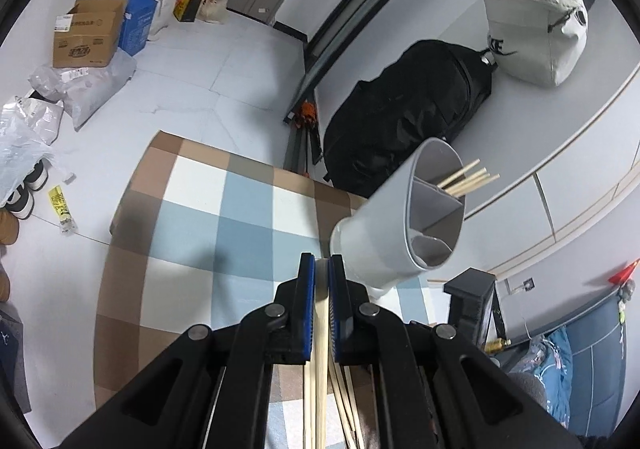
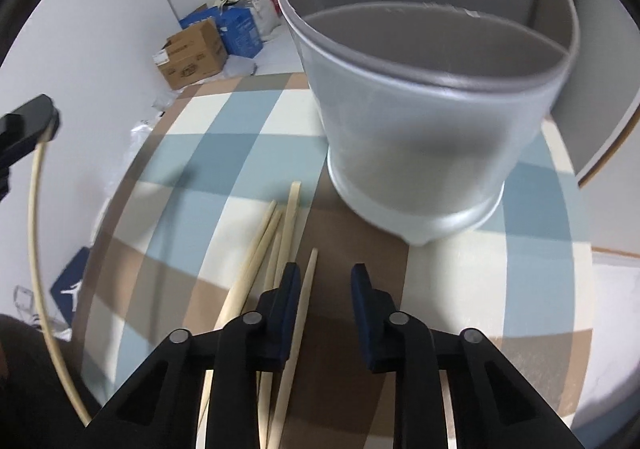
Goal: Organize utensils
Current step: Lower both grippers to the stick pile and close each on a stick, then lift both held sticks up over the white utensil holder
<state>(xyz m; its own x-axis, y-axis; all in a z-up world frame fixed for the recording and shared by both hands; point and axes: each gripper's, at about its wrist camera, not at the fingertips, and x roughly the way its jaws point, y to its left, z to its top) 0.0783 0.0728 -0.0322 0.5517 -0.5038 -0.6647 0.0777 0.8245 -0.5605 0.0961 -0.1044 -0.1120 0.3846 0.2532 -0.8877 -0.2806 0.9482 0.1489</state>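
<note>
Wooden chopstick (image 1: 321, 333) pinched in left gripper (image 1: 322, 269); right gripper (image 2: 325, 277) down-tilted, jaws apart.

white bag (image 1: 536, 29): partial black letters, perhaps "KE" | cardboard box (image 1: 88, 35): printing too small to read
</note>
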